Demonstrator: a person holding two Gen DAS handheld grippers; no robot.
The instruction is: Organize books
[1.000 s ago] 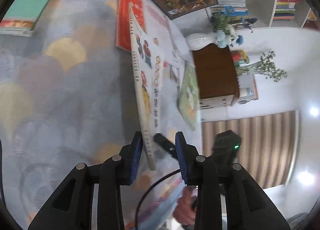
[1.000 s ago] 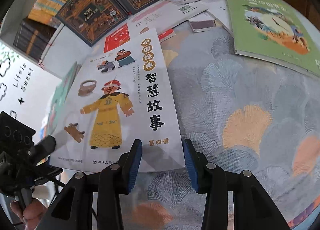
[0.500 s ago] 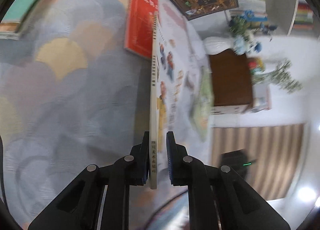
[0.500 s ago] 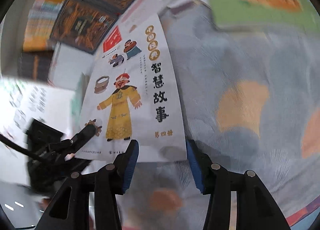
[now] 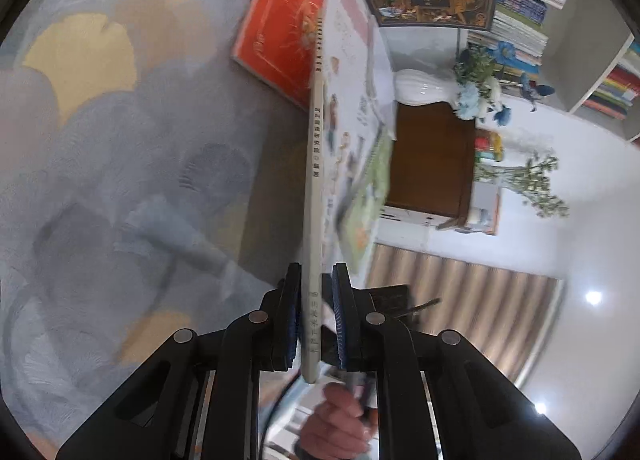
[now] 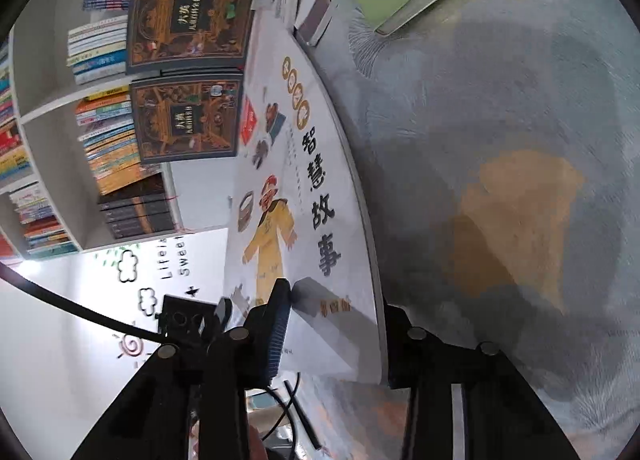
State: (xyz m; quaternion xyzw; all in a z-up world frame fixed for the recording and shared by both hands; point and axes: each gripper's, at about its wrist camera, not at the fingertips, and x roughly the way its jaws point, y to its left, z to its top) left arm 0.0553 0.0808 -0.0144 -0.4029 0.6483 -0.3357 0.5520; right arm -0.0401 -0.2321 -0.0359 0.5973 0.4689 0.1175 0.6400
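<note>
The patterned rug [image 5: 120, 179] carries the loose books. A bookshelf [image 6: 48, 147] with stacked volumes stands behind. A red book [image 5: 280, 19] and two dark ornate books [image 6: 188, 19] lie beyond. The white storybook [image 6: 320, 187] is lifted on edge above the rug, held at its near end. The left gripper [image 5: 316, 320] has its jaws clamped on the spine. The right gripper [image 6: 332, 336] has just been closing; its jaws bracket the cover's lower edge, contact not discernible.
</note>
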